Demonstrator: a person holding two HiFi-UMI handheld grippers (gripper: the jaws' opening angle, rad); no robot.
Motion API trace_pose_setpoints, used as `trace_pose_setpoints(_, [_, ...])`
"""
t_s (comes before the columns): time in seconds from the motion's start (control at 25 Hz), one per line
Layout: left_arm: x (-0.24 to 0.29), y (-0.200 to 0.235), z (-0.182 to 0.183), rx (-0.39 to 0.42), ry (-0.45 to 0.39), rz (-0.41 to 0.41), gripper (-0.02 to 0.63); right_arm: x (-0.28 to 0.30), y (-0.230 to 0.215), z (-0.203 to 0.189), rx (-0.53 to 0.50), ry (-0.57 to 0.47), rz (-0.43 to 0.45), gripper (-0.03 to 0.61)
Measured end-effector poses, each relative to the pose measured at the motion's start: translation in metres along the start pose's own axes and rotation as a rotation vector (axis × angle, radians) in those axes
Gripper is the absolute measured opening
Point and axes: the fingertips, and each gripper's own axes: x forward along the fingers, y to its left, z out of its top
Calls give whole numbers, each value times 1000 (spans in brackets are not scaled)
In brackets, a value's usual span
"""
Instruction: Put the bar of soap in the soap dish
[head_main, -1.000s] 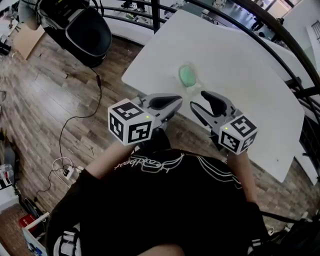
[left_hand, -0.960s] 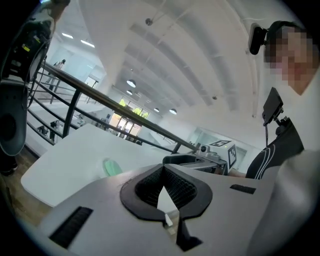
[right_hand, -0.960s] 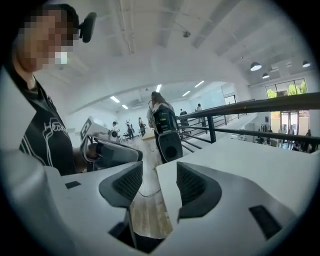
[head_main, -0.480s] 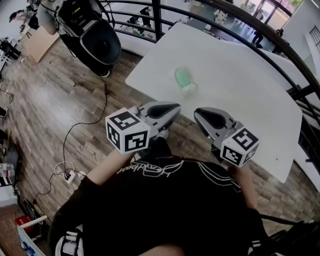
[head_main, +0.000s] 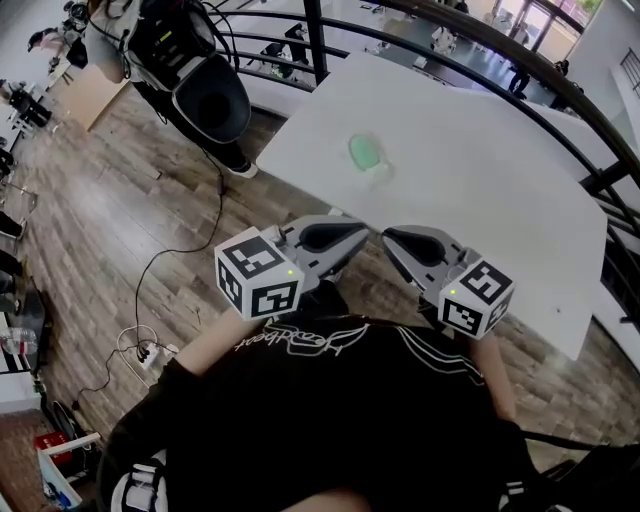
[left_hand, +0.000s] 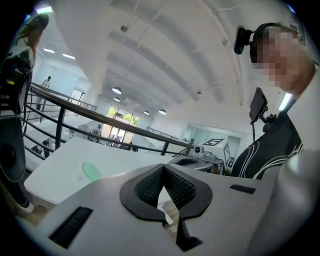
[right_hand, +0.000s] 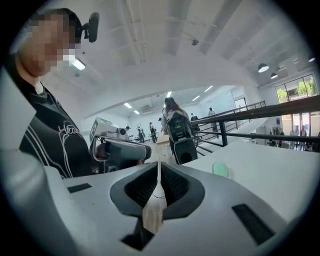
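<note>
I pull back from the table (head_main: 480, 170), left gripper (head_main: 345, 235) shut, right gripper (head_main: 395, 240) closing, both empty; the bar of soap (head_main: 364, 151) apparently sits in its soap dish (head_main: 378, 172), 1 task done.

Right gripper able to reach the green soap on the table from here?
Probably yes: only bare table lies between the right gripper and the green soap. But its empty jaws are closing and would need opening.
</note>
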Motion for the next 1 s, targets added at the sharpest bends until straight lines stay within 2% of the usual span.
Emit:
trace_pose_setpoints(0.28, [-5,-16,-14,17,15,2,8,-8,20,-9,7,-31,26,25])
trace_pose_setpoints(1.0, [-13,-33,-10,44,1,-3,8,-14,32,1,1,-38,21,15])
